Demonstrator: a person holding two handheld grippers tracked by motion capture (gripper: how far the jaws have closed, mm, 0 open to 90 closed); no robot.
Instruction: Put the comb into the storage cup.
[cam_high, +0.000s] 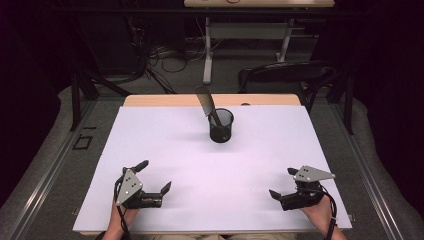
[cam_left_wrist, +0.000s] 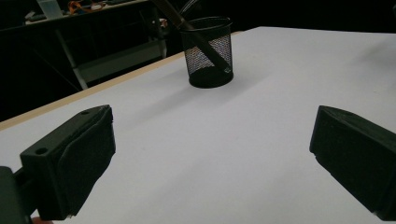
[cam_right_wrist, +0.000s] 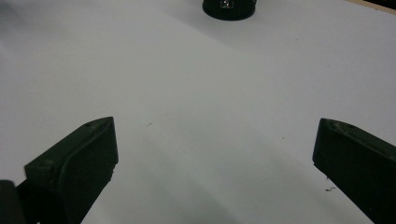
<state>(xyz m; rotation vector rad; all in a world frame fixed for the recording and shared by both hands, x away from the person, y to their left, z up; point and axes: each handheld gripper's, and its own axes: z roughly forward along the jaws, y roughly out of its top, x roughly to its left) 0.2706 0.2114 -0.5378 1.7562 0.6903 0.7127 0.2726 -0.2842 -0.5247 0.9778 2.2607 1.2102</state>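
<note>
A black mesh cup (cam_high: 221, 125) stands upright on the white table sheet (cam_high: 165, 145), a little past its middle. A dark flat utensil (cam_high: 206, 103) leans out of the cup toward the far left. In the left gripper view the cup (cam_left_wrist: 208, 52) stands far ahead with the utensil handle (cam_left_wrist: 201, 42) slanting inside it. The cup's base (cam_right_wrist: 229, 8) touches the top edge of the right gripper view. My left gripper (cam_high: 154, 175) rests near the front left of the sheet, open and holding nothing. Near the front right, my right gripper (cam_high: 283, 183) is open and holds nothing too.
The wooden table edge (cam_high: 165, 100) runs along the far side of the sheet. Behind it stand a dark chair (cam_high: 285, 75) and a desk frame (cam_high: 207, 50) with cables on the floor. Grey padded rails (cam_high: 50, 155) flank the table.
</note>
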